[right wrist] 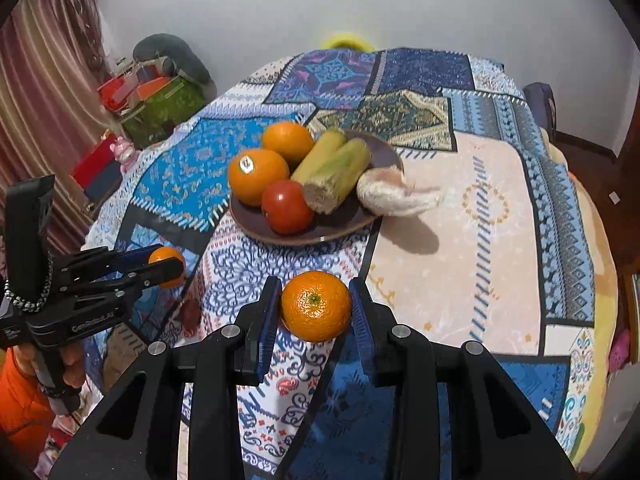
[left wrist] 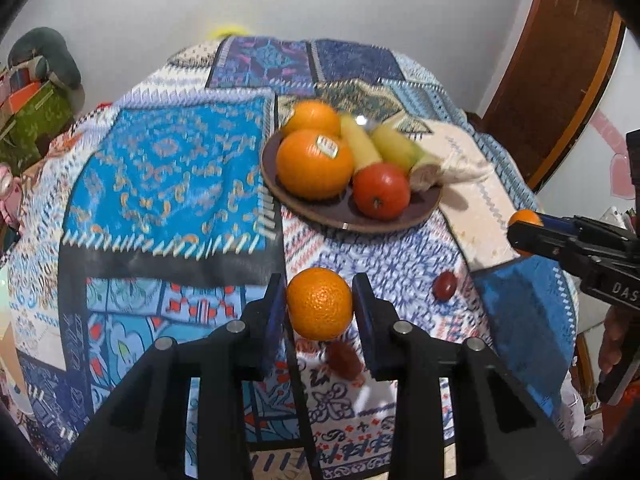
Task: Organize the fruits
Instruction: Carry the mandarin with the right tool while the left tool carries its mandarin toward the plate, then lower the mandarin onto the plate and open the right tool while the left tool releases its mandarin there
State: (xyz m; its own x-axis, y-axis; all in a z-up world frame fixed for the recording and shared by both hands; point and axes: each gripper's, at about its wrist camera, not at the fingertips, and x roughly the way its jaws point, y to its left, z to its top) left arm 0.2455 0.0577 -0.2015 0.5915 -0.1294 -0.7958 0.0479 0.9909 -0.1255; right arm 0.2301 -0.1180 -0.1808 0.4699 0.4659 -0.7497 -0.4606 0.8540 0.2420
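Each of the tongs had closed on a small mandarin. In the left wrist view, the left tongs (left wrist: 319, 304) pinched a mandarin (left wrist: 319, 304) with pebbled orange peel, both blue pads pressed against its sides, above the patterned blue patchwork cloth (left wrist: 168, 168) that covered the tabletop. In the right wrist view, the right tongs (right wrist: 316, 306) gripped a second mandarin (right wrist: 316, 306), its green stem scar turned toward the camera.

Beyond both fruits sat a dark brown plate (right wrist: 256, 220) on the cloth. It carried two large oranges, the nearer orange (right wrist: 258, 176) with a white sticker and the farther orange (right wrist: 288, 142) behind it, a red tomato (right wrist: 287, 206), and two yellow-green corn cobs (right wrist: 334, 168) lying side by side with cut ends facing forward. A pale, blurred object (right wrist: 396, 194) rested on the plate's right edge; what it was could not be made out.

Two small dark red fruits lay on the cloth near the left tongs: one (left wrist: 445, 285) to the right, and another (left wrist: 344, 359) partly hidden under the held mandarin, both too blurred to name. The person's hand (right wrist: 74, 368) showed only in part below the left tongs' handle.
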